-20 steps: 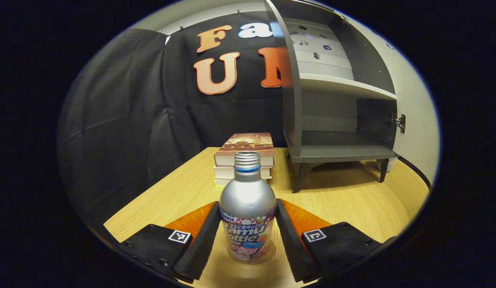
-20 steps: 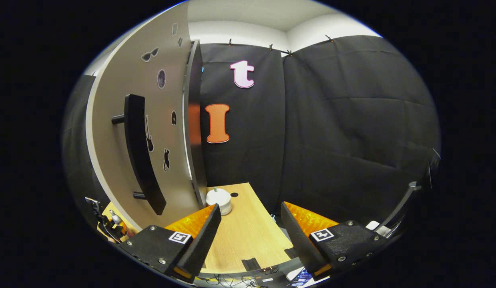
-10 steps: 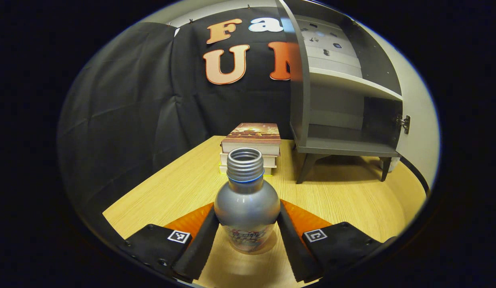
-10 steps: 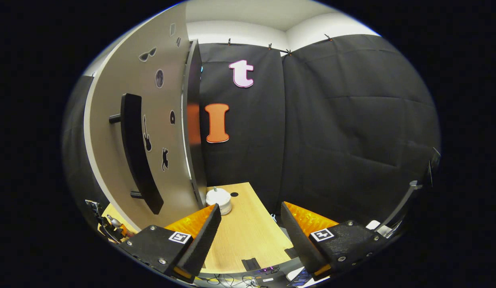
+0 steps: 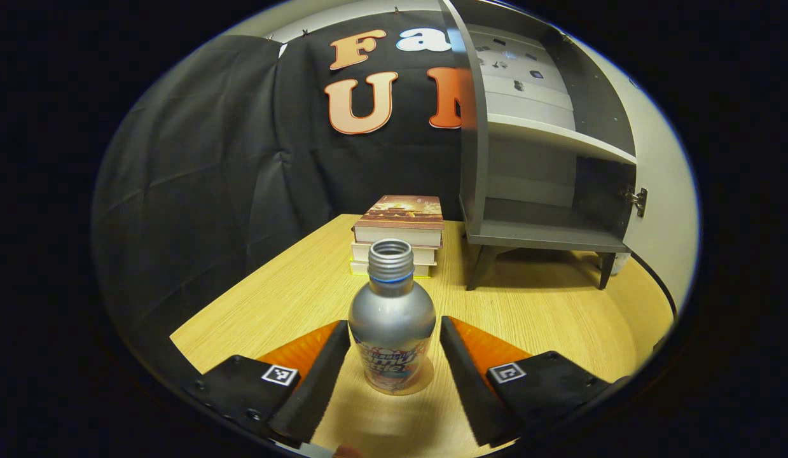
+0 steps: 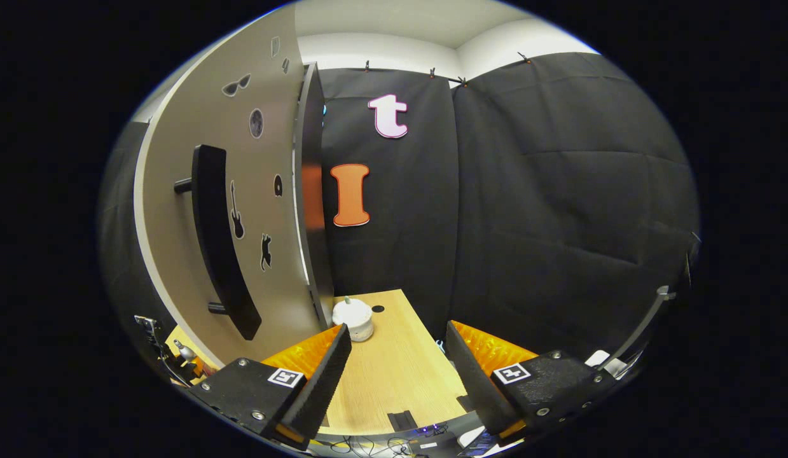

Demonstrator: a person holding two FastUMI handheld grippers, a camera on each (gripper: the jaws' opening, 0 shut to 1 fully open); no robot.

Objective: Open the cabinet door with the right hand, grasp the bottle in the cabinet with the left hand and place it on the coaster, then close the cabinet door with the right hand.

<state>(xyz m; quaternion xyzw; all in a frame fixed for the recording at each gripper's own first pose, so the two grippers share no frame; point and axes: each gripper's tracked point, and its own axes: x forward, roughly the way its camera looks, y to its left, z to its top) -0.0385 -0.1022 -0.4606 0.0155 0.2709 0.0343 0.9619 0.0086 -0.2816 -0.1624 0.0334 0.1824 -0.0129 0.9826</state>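
A silver bottle (image 5: 392, 321) with a printed label and no cap stands upright on a thin round coaster (image 5: 427, 384) on the wooden table. My left gripper (image 5: 394, 324) is open. Its fingers flank the bottle's lower half with a small gap on each side. The grey cabinet (image 5: 546, 236) stands at the back right with its inside shelves bare. In the right gripper view the cabinet door (image 6: 254, 210) hangs open at the left, with a long black handle (image 6: 219, 248). My right gripper (image 6: 398, 329) is open and holds nothing, low and to the right of the door.
A stack of books (image 5: 399, 232) lies behind the bottle, left of the cabinet. A small white round object (image 6: 352, 316) sits on the table by the door's lower edge. Cables and small devices lie past the table's near edge (image 6: 400, 423).
The left gripper's fingers have come off the bottle and drawn back a little; the bottle now stands free on the coaster. The right gripper has barely shifted.
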